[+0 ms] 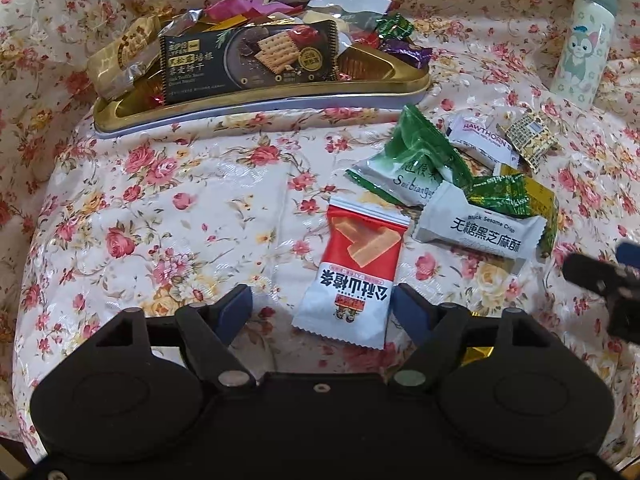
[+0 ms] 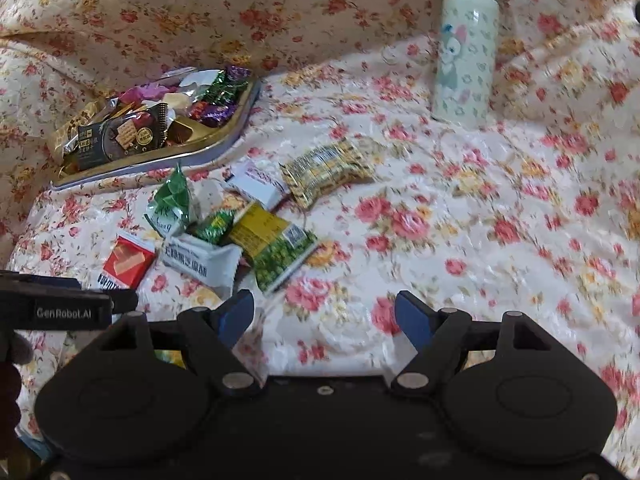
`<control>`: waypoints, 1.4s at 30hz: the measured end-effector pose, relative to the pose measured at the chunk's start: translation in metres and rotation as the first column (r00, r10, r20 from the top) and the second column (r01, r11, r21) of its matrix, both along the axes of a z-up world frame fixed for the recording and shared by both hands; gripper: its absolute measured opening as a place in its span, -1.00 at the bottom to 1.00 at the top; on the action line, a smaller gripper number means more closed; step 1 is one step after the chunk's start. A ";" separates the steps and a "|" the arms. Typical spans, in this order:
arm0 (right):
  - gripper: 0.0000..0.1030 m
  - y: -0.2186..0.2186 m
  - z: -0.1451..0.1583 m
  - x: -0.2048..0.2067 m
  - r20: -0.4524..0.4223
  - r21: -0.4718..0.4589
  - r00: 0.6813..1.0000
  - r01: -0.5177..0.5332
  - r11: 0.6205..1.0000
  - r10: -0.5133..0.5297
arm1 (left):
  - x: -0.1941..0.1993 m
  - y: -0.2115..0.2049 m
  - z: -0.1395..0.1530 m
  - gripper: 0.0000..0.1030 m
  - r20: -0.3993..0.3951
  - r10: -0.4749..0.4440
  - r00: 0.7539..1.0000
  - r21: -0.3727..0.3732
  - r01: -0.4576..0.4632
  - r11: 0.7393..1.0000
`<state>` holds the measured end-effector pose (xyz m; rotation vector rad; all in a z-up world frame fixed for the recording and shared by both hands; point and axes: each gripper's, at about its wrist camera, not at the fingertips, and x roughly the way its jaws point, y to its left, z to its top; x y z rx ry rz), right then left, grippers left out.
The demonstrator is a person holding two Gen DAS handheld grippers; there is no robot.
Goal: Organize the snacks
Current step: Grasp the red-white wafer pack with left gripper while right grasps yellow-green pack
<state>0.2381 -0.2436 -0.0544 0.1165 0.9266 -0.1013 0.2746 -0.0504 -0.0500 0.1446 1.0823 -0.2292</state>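
loose snacks beside a full gold tray (image 1: 132, 110) on the flowered cloth (image 1: 168, 208)
left tongs (image 1: 322, 310) wide open over the red-and-white packet (image 1: 352, 276), not gripping it; right tongs (image 2: 324, 314) wide open, empty.

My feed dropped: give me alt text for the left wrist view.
The open left gripper hovers over a red-and-white snack packet lying on the floral cloth, pads not touching it. More loose packets lie to its right; a gold tray piled with snacks sits behind, a bottle far right.
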 end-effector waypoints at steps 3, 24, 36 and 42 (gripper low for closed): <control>0.57 0.002 -0.004 0.016 -0.014 -0.007 1.000 -0.025 1.000 0.025 | 0.001 0.000 -0.002 0.71 0.004 0.000 1.000 0.002 0.000 1.000; 0.53 0.024 -0.023 0.075 -0.031 -0.089 0.977 -0.211 0.973 0.209 | 0.004 0.002 -0.004 0.79 0.010 -0.002 1.000 -0.015 0.003 1.000; -0.24 0.032 -0.017 0.077 -0.050 -0.060 0.982 -0.187 0.980 0.185 | 0.005 0.001 -0.004 0.81 0.006 0.004 1.000 -0.010 -0.004 1.000; -0.28 0.029 -0.014 0.074 -0.085 -0.042 0.989 -0.125 0.991 0.121 | 0.005 0.000 -0.004 0.82 0.007 0.003 1.000 -0.010 -0.003 1.000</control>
